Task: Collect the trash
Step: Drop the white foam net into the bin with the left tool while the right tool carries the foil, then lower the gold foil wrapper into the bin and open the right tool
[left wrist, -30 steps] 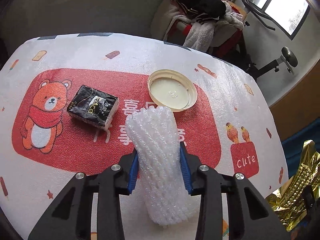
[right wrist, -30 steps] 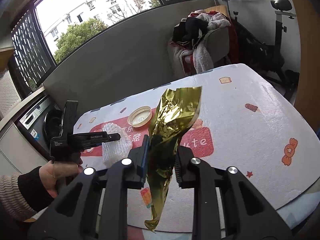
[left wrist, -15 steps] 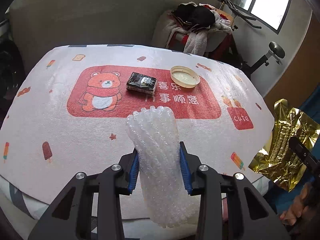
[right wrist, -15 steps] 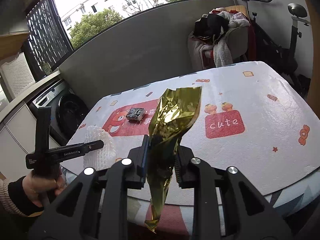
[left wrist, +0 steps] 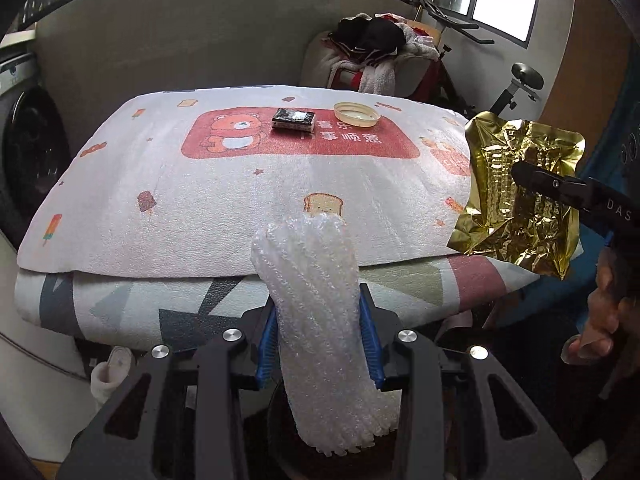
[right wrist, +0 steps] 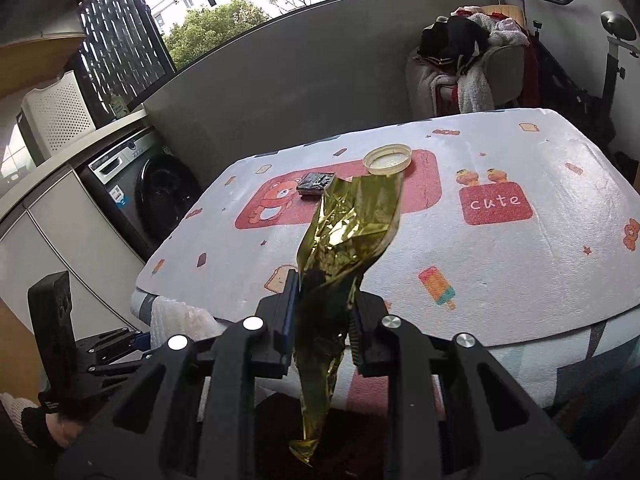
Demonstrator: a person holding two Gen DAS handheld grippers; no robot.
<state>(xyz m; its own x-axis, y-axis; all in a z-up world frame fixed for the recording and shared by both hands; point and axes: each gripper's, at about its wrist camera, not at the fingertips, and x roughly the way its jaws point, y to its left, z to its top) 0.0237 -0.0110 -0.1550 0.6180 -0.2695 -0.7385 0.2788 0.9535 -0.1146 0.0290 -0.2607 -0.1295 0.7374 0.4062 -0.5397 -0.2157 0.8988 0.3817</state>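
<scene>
My left gripper [left wrist: 320, 340] is shut on a white foam net sleeve [left wrist: 316, 300], held off the table's near edge above a dark round opening [left wrist: 296, 440]. My right gripper [right wrist: 322, 320] is shut on a crumpled gold foil wrapper [right wrist: 348, 232], also off the near edge. In the left wrist view the gold foil wrapper [left wrist: 520, 196] hangs at the right. The foam net sleeve [right wrist: 176, 320] and left gripper show at lower left in the right wrist view. On the table lie a black packet [left wrist: 294, 119] and a cream plastic lid [left wrist: 356, 115].
The table [left wrist: 200, 200] wears a white cloth with a red bear print. A washing machine [right wrist: 136, 192] stands at the left. A chair piled with clothes [left wrist: 372, 56] and an exercise bike [right wrist: 612, 60] stand behind. A white sock-like item [left wrist: 106, 372] lies under the table edge.
Both grippers have drawn back from over the table to beyond its near edge, each keeping its hold. The packet and lid stay where they were and look farther away.
</scene>
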